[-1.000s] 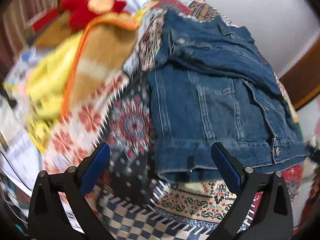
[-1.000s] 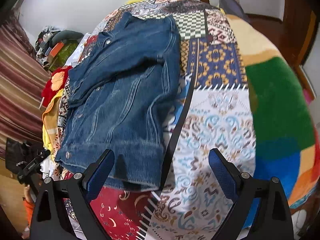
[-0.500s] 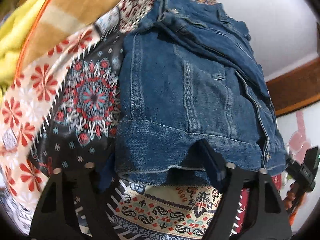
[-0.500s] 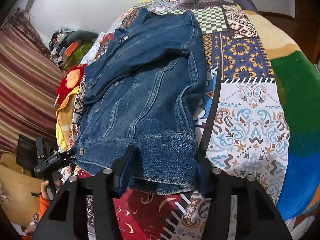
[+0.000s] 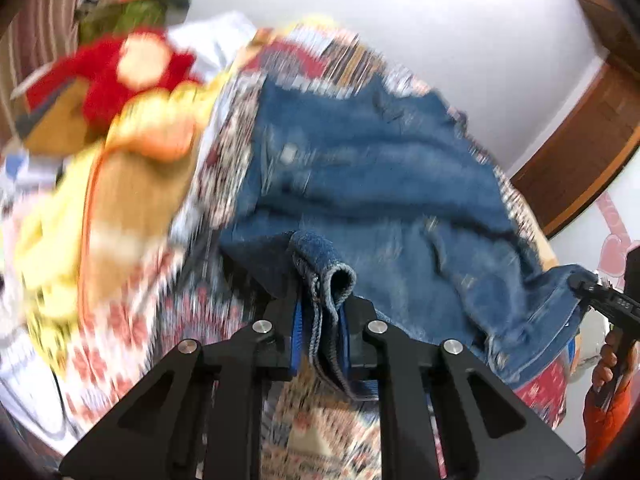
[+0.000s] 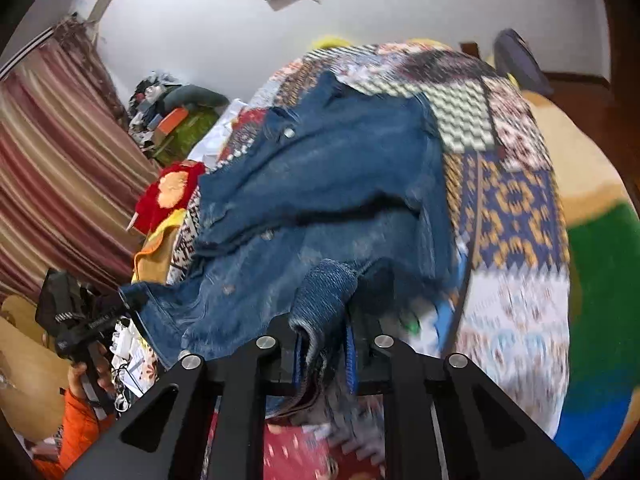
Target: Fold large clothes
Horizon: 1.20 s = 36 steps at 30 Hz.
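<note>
A blue denim jacket [image 6: 340, 184] lies spread on a patchwork bedspread [image 6: 512, 200], collar toward the far wall, metal buttons showing along its front. A sleeve is folded across the chest. Its hem band is raised off the bed at 2 places, each bunched into a thick fold with the stitched edge curled over; the cloth between them sags. In the left wrist view the jacket [image 5: 380, 184] is blurred
</note>
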Each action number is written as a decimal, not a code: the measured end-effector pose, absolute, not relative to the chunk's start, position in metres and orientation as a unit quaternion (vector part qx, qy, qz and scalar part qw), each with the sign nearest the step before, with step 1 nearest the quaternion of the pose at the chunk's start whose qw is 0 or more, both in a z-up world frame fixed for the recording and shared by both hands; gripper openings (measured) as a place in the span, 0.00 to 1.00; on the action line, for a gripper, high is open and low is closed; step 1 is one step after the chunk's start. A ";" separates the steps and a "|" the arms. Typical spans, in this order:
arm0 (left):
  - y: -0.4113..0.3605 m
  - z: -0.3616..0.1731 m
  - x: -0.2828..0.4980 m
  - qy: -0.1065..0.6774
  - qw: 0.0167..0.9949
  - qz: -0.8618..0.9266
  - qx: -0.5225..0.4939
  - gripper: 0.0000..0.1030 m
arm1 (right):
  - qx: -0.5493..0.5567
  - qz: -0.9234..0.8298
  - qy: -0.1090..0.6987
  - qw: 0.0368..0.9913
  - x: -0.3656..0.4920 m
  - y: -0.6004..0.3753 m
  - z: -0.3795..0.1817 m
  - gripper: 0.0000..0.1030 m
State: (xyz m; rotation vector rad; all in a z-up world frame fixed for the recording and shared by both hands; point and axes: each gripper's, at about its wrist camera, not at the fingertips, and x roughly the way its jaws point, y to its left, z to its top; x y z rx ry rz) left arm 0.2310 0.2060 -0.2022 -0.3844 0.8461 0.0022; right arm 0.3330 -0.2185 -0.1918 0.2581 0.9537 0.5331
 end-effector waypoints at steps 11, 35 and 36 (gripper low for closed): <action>0.211 -0.126 0.338 0.317 0.939 0.007 -0.135 0.13 | 0.101 0.238 0.365 0.894 0.454 -0.199 -0.128 0.11; 0.267 -0.271 0.544 0.454 0.870 0.069 -0.176 0.18 | 0.112 0.187 0.487 0.846 0.679 -0.175 -0.249 0.11; 0.266 -0.271 0.545 0.458 0.869 0.069 -0.175 0.18 | 0.106 0.192 0.486 0.846 0.678 -0.176 -0.245 0.11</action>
